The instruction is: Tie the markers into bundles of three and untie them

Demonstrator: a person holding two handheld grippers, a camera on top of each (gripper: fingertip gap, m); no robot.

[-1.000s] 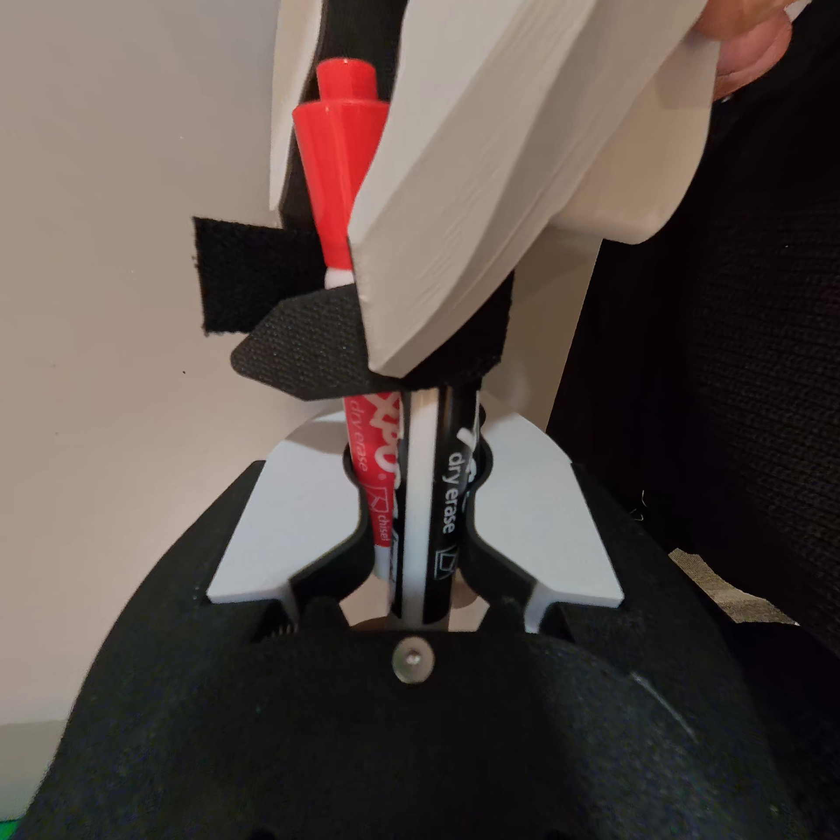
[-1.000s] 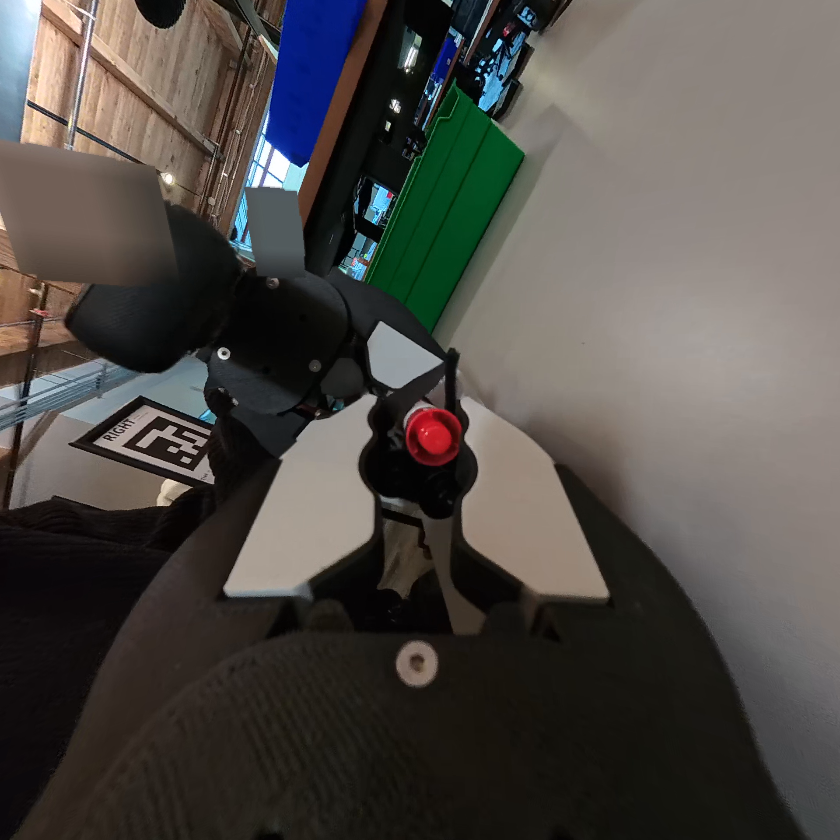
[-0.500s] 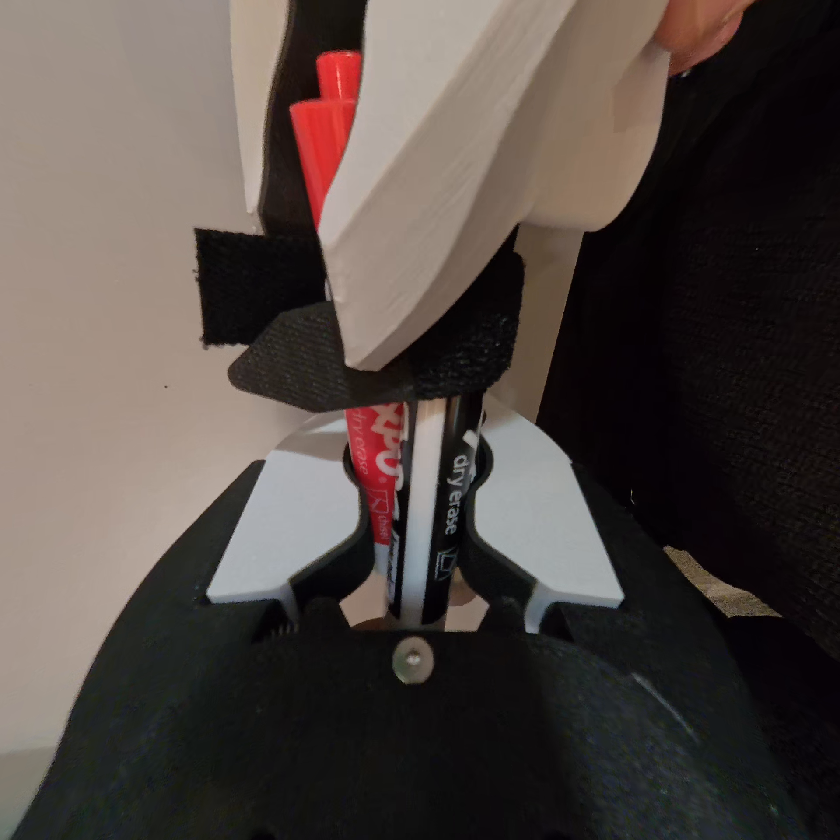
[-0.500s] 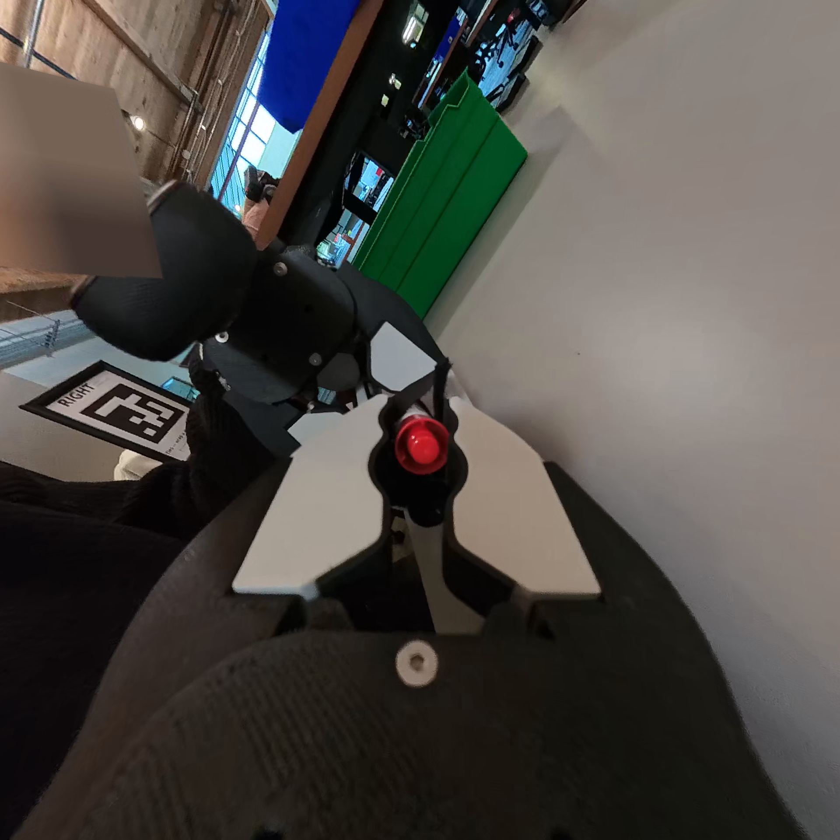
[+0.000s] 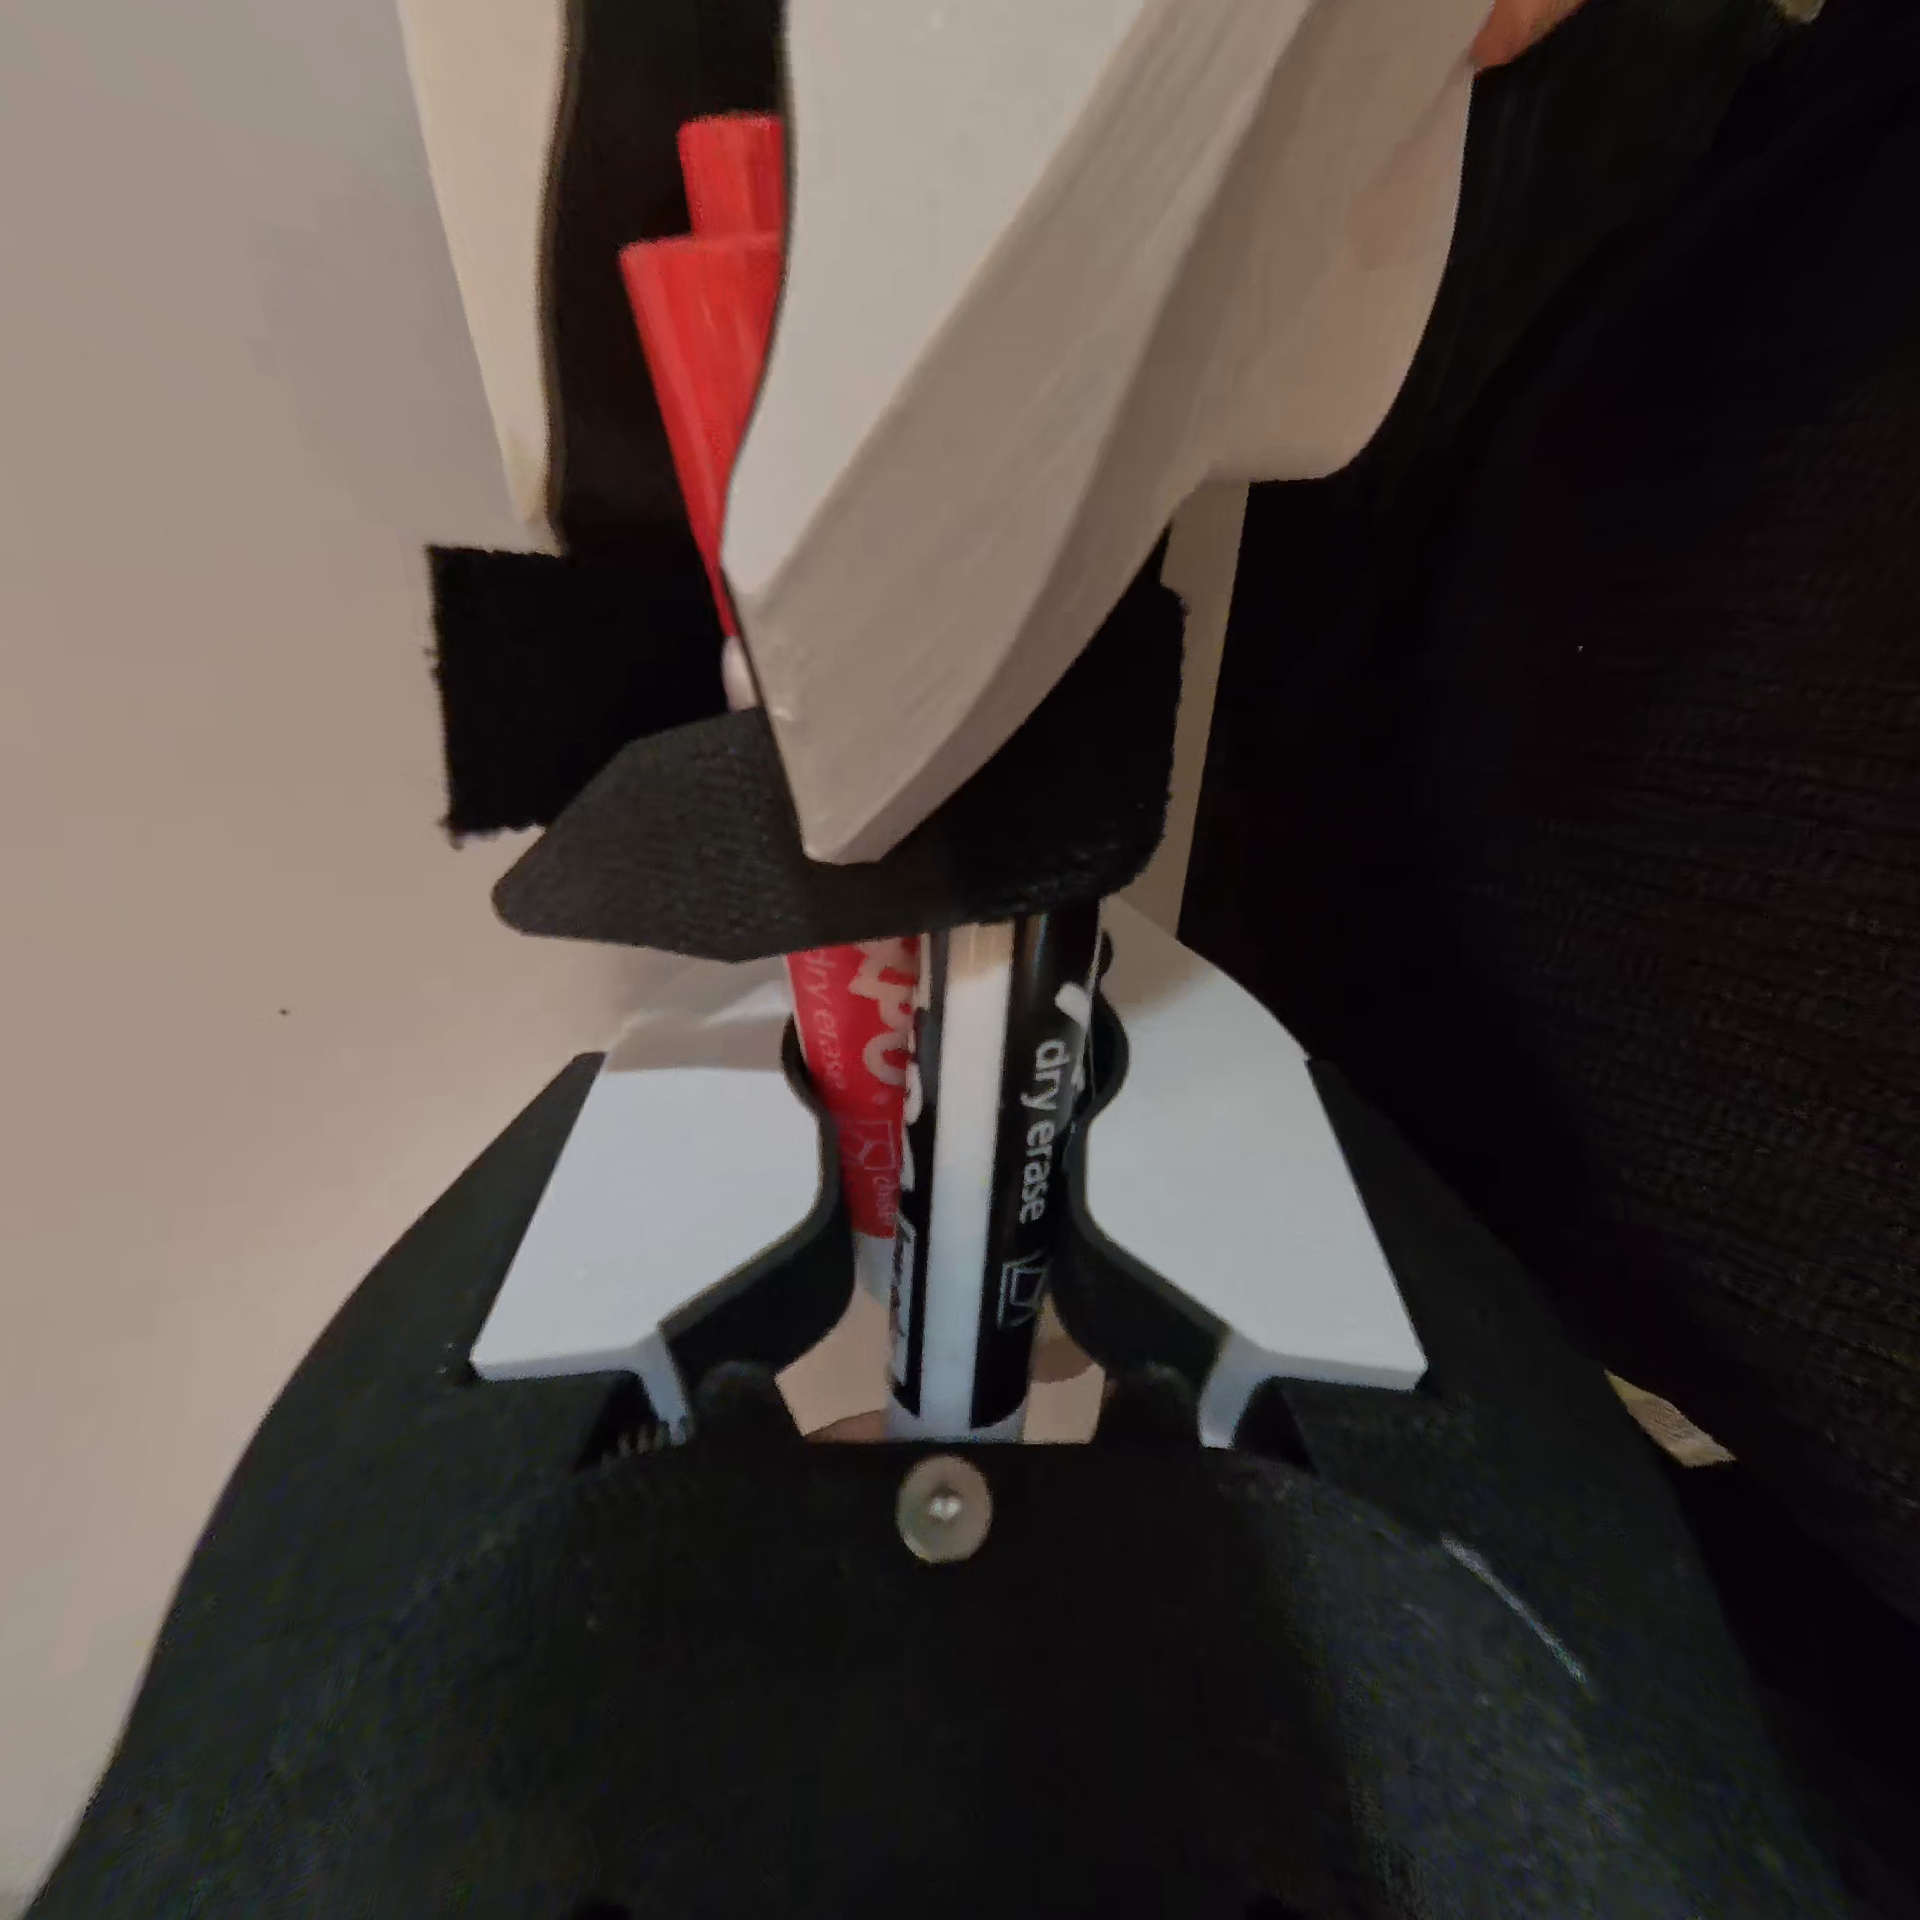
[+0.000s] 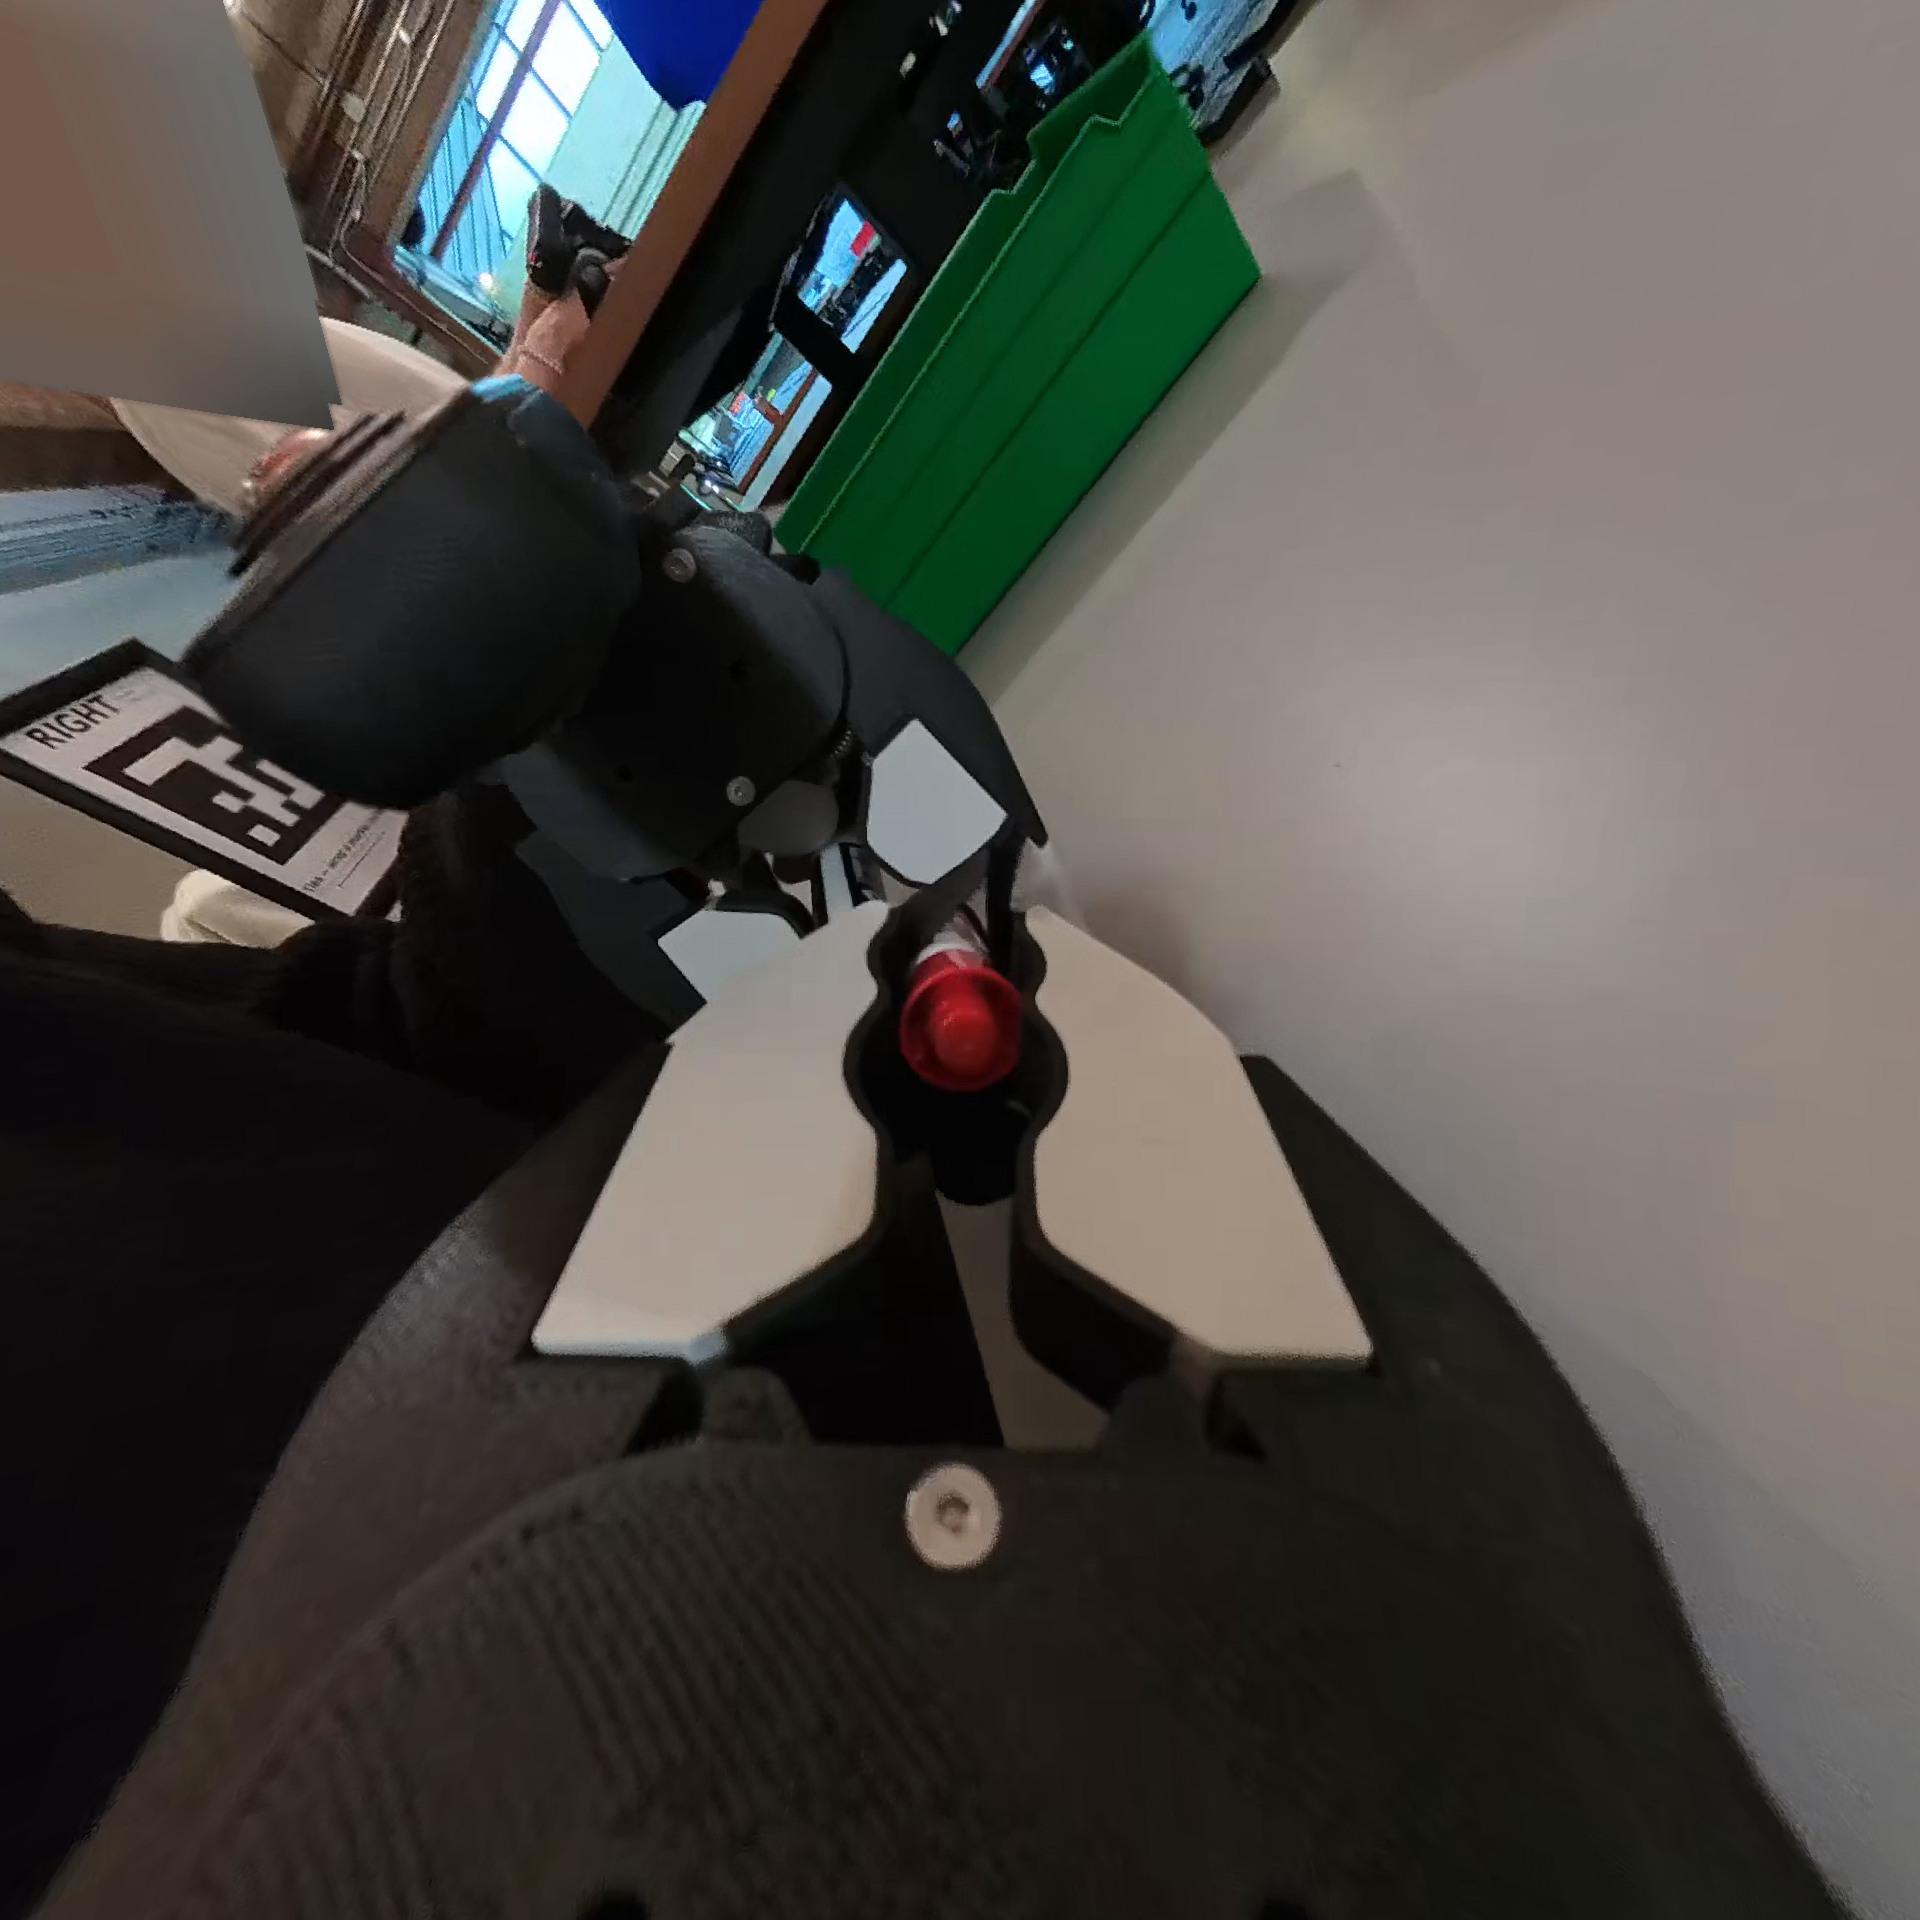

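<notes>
A plain pale surface [image 6: 1558, 727] fills the background, with a green bin [image 6: 1039, 343] at its far edge and a cluttered workshop beyond. The left tongs [image 5: 948, 1049] are clenched around the lower barrels of a bundle of markers [image 5: 977, 1143], which stands upright between their white fingers [image 5: 665, 1226]; a red-labelled barrel and a black-labelled one show side by side. A black hook-and-loop strap [image 5: 727, 862] wraps the bundle just above that grip, one loose end sticking out to the left. The right tongs [image 5: 748, 499] come in from above and are closed over the capped ends of the markers, where a red cap [image 5: 707, 343] shows between their fingers. In the right wrist view, the same red cap [image 6: 956, 1029] faces the camera, pinched between the right tongs [image 6: 951, 997], with the left tongs [image 6: 914, 810] just beyond.
</notes>
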